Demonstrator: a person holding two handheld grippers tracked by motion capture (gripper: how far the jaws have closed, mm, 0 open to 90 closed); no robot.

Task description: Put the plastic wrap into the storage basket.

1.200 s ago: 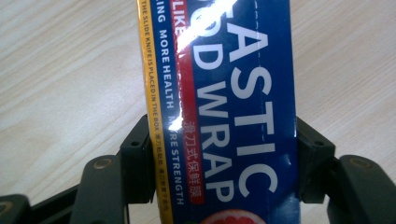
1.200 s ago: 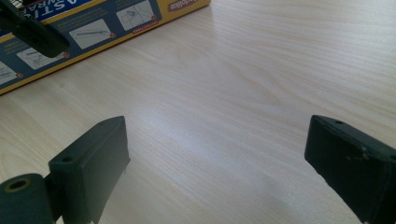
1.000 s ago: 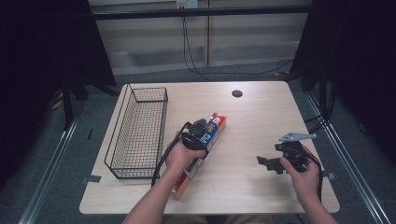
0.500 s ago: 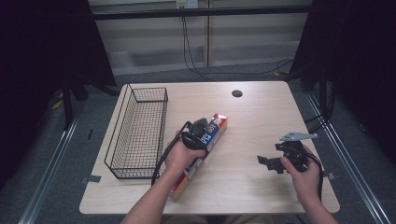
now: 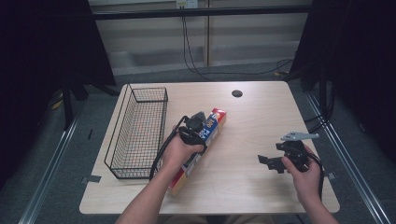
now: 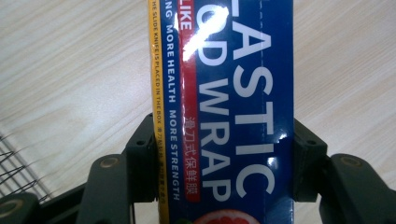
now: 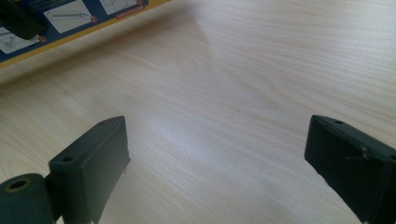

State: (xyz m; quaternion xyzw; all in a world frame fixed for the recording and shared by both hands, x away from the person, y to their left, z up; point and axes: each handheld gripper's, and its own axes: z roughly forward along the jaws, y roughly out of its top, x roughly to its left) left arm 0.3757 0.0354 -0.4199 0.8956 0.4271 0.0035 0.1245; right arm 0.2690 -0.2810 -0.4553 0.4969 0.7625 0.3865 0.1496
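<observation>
Pale wood-grain laminate covers the table point(image 5: 261, 116), a rectangular top with rounded corners and 1 small dark round cap point(image 5: 237, 93) set near its far edge. Grey floor point(image 5: 56, 177) surrounds it, with a metal rail running along each side of the table. Behind the table a light panelled wall point(image 5: 243, 32) runs across the room, cables point(image 5: 191, 51) hang down it to the floor, and black curtains point(image 5: 42, 56) close off both sides.

On the left part of the table stands a black wire basket point(image 5: 140, 133), long and narrow, its length running away from the person. Just right of it lies the plastic wrap box point(image 5: 212, 128), a long blue carton with a yellow edge, set diagonally with its far end pointing up and to the right. The left gripper point(image 5: 196, 128) is clamped across this box: in the left gripper view both black pads point(image 6: 142, 163) press against the carton's 2 long sides, with the box point(image 6: 224, 112) resting on the table.

The right gripper point(image 5: 273, 161) sits well apart near the table's right edge, held in the right hand point(image 5: 303, 175). Its jaws stand wide with bare tabletop point(image 7: 224, 93) between them.
</observation>
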